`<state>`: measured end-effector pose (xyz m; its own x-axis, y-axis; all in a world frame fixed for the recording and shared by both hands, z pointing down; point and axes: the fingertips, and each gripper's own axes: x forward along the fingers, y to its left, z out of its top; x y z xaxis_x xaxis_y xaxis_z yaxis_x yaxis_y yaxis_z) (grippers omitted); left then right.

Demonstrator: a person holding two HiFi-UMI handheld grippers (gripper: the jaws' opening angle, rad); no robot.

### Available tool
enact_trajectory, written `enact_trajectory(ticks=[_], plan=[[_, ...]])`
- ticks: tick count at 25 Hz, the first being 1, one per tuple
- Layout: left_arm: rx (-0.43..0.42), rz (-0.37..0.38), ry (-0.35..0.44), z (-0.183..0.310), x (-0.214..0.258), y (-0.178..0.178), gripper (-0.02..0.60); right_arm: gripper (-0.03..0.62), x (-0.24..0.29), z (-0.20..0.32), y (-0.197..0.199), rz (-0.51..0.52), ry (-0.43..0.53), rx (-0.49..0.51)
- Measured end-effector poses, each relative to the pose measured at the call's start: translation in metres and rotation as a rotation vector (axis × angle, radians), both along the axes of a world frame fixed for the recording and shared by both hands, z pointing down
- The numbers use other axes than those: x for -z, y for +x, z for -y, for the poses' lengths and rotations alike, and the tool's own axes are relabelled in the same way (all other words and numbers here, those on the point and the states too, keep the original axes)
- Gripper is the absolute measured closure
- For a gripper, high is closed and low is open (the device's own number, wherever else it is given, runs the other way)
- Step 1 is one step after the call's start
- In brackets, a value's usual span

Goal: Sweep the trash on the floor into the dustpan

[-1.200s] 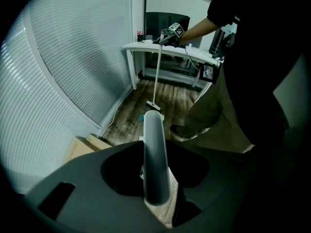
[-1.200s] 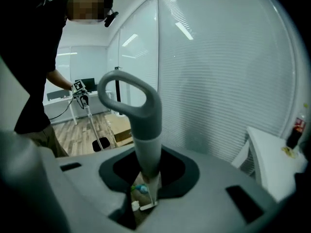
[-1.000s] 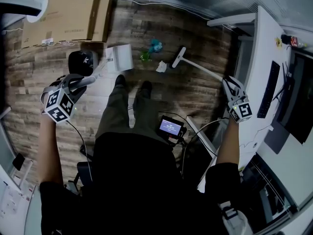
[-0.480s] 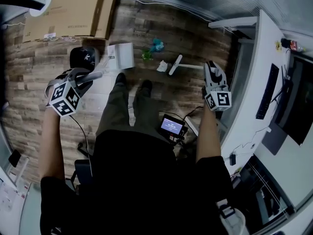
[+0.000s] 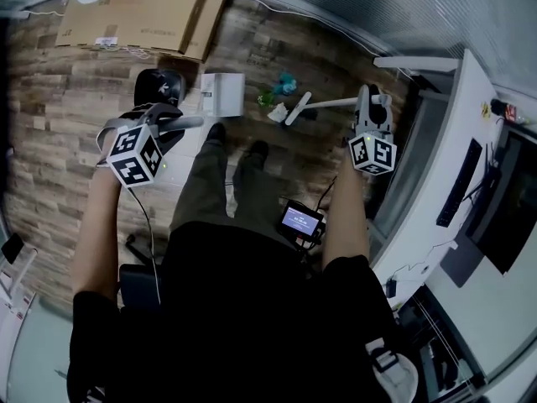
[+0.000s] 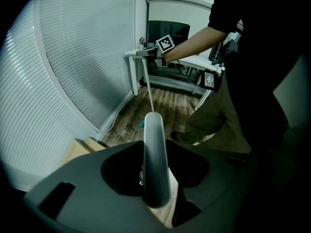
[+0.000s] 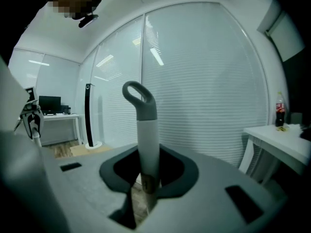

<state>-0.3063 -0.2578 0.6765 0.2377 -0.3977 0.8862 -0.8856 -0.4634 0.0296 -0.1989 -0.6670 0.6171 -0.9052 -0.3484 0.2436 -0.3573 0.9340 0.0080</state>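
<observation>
Left claw (image 6: 156, 176) is clamped on the dustpan handle (image 6: 154, 154). The dustpan (image 5: 224, 93) sits on the floor ahead of and below this claw.

Right claw (image 7: 147, 174) is clamped on the broom handle (image 7: 146, 130), close under its hanging loop. The broom head (image 5: 296, 109) rests on the floor, well below and ahead of this claw.

The trash lies between broom head and dustpan. A white paper wad (image 5: 277, 114) is just beside the head. A green scrap (image 5: 266, 99) and a teal piece (image 5: 285, 82) lie nearer the pan.

Risks as we judge them:
- The right claw grips so high on the handle that it has little leverage. The head may twist or skip, and the handle may turn between the pads.
- The three bits are light and spread apart. One stroke may flick the teal piece wide of the pan.
- We cannot tell which way the pan's mouth faces or whether its lip lies flat. If the lip is lifted, the trash slides underneath.
- The pan is steered only by its long handle. A push from the broom may shove it back towards the left claw.
- The shoes (image 5: 215, 133) stand near the sweep path, on the side towards the claws, so the wad could lodge against them.
- The counter (image 5: 461, 99) is close beside the right claw. A wide swing may knock the loop end against its edge.
</observation>
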Motion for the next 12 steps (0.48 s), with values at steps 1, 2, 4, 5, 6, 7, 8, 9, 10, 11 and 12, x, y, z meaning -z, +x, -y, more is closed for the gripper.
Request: enact_trajectory(ticks=[1,2,4,5,6,7,8,9,10,11,12], plan=[[0.001,-0.006,0.003,0.0,0.0,0.0,0.454,0.52,0.002,0.0,-0.004,0.015,0.003,-0.003],[0.001,-0.011,0.005,0.001,0.0,0.001,0.454,0.522,0.004,-0.001,-0.01,0.026,0.006,0.007],[-0.001,-0.016,0.006,0.001,0.001,0.0,0.454,0.523,0.005,-0.01,-0.023,0.033,0.009,0.056],[-0.001,-0.017,0.007,0.001,0.001,-0.001,0.454,0.523,0.005,-0.017,-0.03,0.035,0.007,0.092],[0.0,-0.018,0.007,0.002,0.002,-0.001,0.454,0.523,0.005,-0.026,-0.037,0.039,0.001,0.137],[0.002,-0.021,0.008,0.002,0.002,-0.002,0.454,0.522,0.005,-0.037,-0.044,0.044,-0.009,0.193],[0.005,-0.024,0.009,0.003,0.002,-0.002,0.454,0.521,0.005,-0.051,-0.05,0.049,-0.018,0.261],[0.009,-0.027,0.011,0.004,0.002,-0.001,0.454,0.52,0.005,-0.066,-0.056,0.051,-0.024,0.332],[0.014,-0.03,0.013,0.004,0.002,-0.001,0.454,0.52,0.004,-0.081,-0.06,0.052,-0.029,0.394],[0.017,-0.032,0.014,0.005,0.001,-0.001,0.454,0.519,0.003,-0.093,-0.064,0.056,-0.032,0.434],[0.021,-0.034,0.015,0.006,0.001,0.0,0.454,0.519,0.003,-0.102,-0.066,0.063,-0.035,0.453]])
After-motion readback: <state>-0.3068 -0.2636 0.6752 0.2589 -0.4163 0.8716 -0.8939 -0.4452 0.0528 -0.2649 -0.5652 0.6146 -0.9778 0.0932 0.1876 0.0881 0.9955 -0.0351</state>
